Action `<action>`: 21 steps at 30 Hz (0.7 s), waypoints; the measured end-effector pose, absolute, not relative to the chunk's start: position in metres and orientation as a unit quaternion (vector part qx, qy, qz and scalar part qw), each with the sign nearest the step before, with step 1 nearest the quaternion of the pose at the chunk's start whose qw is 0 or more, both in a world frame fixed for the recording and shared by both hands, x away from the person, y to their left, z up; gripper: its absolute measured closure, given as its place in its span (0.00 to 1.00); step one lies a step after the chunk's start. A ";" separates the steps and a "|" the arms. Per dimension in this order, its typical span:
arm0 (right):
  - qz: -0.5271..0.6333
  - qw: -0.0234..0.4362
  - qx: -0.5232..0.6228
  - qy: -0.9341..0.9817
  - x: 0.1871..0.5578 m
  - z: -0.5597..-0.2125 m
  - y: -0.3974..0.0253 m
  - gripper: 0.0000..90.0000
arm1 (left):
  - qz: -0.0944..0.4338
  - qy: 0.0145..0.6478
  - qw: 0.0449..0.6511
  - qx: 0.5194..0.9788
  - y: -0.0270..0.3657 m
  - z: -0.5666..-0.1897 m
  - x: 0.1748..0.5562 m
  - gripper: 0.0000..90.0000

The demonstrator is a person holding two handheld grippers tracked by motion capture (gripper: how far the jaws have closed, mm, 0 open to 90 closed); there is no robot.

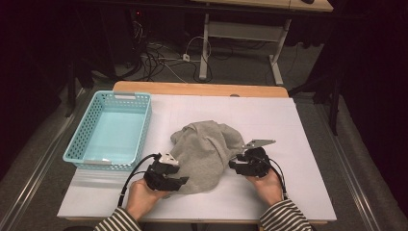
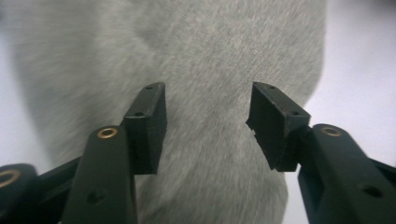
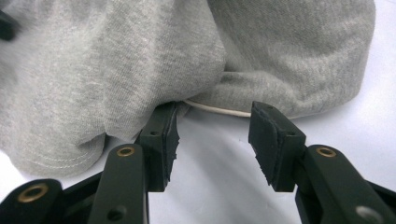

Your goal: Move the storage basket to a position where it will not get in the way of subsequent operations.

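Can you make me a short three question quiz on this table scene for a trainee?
1. True or false: the left gripper is clamped on the cloth.
2. Where does the basket stand relative to the cloth? A) left of it B) right of it C) on top of it
3. Fill in: the right gripper has its jaws ____, at the hem of the cloth.

Key
1. False: its jaws stand apart over the grey fabric.
2. A: the blue basket stands at the left of the table, apart from the cloth.
3. Open: one jaw meets the hem, the other is over bare table.
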State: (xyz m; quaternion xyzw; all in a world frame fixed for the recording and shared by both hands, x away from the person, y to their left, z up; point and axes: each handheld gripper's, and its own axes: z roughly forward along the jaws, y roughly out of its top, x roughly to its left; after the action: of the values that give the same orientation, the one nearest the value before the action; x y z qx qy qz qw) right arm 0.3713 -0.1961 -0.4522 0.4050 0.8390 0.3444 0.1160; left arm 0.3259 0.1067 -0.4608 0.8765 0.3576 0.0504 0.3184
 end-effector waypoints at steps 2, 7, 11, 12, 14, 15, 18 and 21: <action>0.346 0.116 0.406 0.838 0.372 -0.452 -0.197 0.58 | 0.063 0.350 0.296 0.887 0.099 -0.467 0.329 0.48; 0.346 0.114 0.406 0.838 0.373 -0.453 -0.198 0.58 | 0.077 0.334 0.309 0.887 0.096 -0.470 0.330 0.65; 0.349 0.111 0.406 0.837 0.375 -0.455 -0.197 0.58 | 0.056 0.324 0.302 0.895 0.094 -0.468 0.329 0.94; 0.349 0.111 0.406 0.837 0.375 -0.454 -0.197 0.58 | 0.052 0.324 0.301 0.895 0.094 -0.467 0.329 0.95; 0.349 0.115 0.403 0.838 0.374 -0.453 -0.197 0.58 | 0.037 0.327 0.299 0.896 0.098 -0.464 0.329 0.95; 0.349 0.117 0.404 0.838 0.373 -0.452 -0.198 0.58 | 0.039 0.326 0.302 0.895 0.100 -0.463 0.328 0.96; 0.356 0.120 0.406 0.833 0.371 -0.450 -0.202 0.59 | 0.042 0.325 0.313 0.891 0.107 -0.454 0.323 0.96; 0.356 0.119 0.412 0.830 0.371 -0.449 -0.206 0.59 | 0.051 0.334 0.319 0.886 0.119 -0.446 0.318 0.96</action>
State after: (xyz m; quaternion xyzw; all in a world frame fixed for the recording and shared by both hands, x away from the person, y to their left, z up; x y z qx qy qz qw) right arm 0.3714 -0.2058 -0.4495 0.4117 0.8303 0.3564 0.1188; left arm 0.3177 0.1194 -0.4462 0.8858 0.3335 0.0512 0.3186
